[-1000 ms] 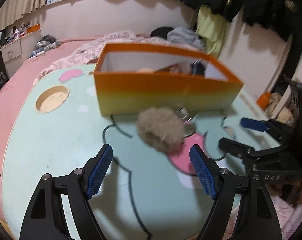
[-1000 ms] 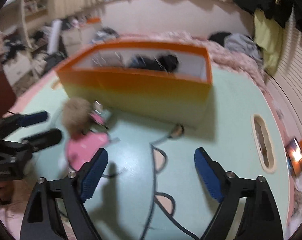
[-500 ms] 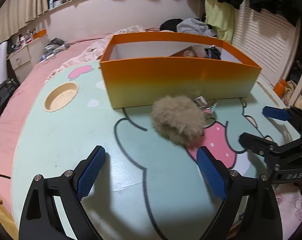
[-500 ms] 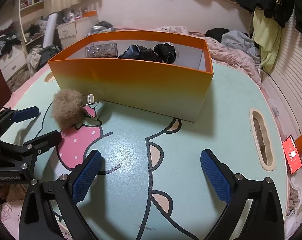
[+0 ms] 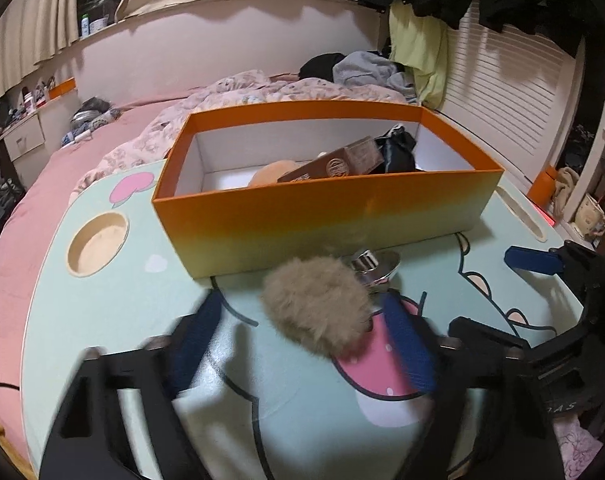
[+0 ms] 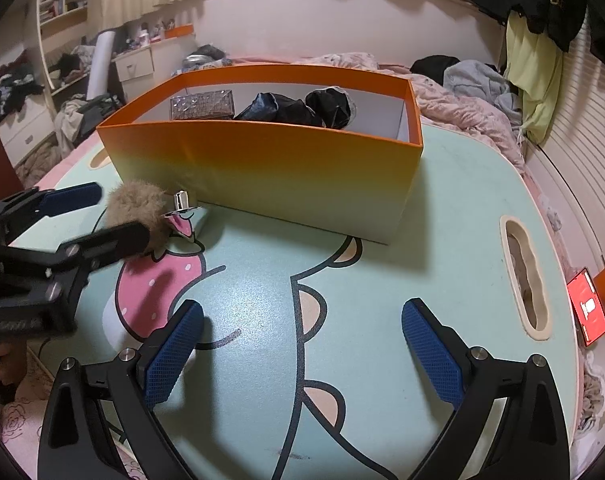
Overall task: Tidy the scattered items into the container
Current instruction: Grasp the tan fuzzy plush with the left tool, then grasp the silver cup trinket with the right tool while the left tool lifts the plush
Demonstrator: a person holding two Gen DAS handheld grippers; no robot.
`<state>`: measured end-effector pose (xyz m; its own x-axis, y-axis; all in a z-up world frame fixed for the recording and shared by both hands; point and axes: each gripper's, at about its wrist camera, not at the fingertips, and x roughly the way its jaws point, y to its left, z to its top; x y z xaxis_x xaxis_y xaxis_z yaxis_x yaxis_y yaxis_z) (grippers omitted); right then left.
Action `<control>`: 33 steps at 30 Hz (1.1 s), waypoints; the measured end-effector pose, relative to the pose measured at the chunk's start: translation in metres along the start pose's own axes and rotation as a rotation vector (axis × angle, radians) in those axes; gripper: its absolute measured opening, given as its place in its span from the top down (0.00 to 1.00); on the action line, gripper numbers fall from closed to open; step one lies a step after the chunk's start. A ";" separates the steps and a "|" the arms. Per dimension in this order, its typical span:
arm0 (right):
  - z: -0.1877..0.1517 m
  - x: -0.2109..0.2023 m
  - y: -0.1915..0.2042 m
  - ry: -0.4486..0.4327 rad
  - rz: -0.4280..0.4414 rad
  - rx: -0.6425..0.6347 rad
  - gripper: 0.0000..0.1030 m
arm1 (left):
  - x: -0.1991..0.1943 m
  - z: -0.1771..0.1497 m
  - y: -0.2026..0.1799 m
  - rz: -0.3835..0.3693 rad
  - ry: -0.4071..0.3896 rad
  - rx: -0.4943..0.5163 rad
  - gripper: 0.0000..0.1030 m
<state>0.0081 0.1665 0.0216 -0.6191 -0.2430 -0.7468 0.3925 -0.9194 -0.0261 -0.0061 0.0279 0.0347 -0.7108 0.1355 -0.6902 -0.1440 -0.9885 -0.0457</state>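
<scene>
Left gripper (image 5: 302, 344): jaws closing, blurred by motion in its own view; the fluffy tan pompom (image 5: 316, 306) sits between the blue pads, which do not yet visibly press on it.
Left gripper from the right wrist view (image 6: 98, 216): enters from the left edge; its far pad lies beyond the pompom (image 6: 136, 210) and its near finger crosses in front of the fluff, so contact cannot be told there.
Right gripper (image 6: 302, 348): fingers spread wide above bare table, nothing between them, well apart from the pompom.
Right gripper from the left wrist view (image 5: 502, 292): seen at the right edge, one blue pad far, one black finger near.
Pompom: on the table just near of the orange box (image 5: 326, 216), over a pink strawberry print.
Silver clip (image 5: 372, 266): shiny metal piece touching the pompom's far right side; in the right wrist view (image 6: 180, 204) it shows as a small upright stub on a flat base.
Orange box: open top, white inside, on the far half of the mint cartoon-print table (image 6: 442, 208).
Box contents, left wrist view: a brown carton (image 5: 334, 164), a peach rounded thing, dark crumpled fabric (image 5: 396, 152).
Box contents, right wrist view: a sparkly clear case (image 6: 202, 104) at the far left and the dark fabric (image 6: 298, 108); carton and peach thing hidden by the near wall.
Person: part of a hand (image 6: 8, 364) under the left gripper, right wrist view only.
</scene>
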 end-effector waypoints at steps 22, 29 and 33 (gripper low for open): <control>0.005 -0.018 -0.003 -0.086 0.104 0.023 0.04 | -0.054 -0.016 0.015 -0.078 -0.104 -0.018 0.76; 0.028 -0.008 0.016 -0.045 0.192 -0.029 0.04 | -0.067 -0.012 0.029 -0.075 -0.141 -0.058 0.76; 0.038 -0.002 0.027 -0.032 0.212 -0.068 0.04 | -0.067 -0.013 0.029 -0.074 -0.141 -0.059 0.76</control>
<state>-0.0057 0.1304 0.0474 -0.5386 -0.4398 -0.7187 0.5606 -0.8238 0.0839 0.0463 -0.0105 0.0704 -0.7899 0.2117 -0.5756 -0.1614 -0.9772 -0.1379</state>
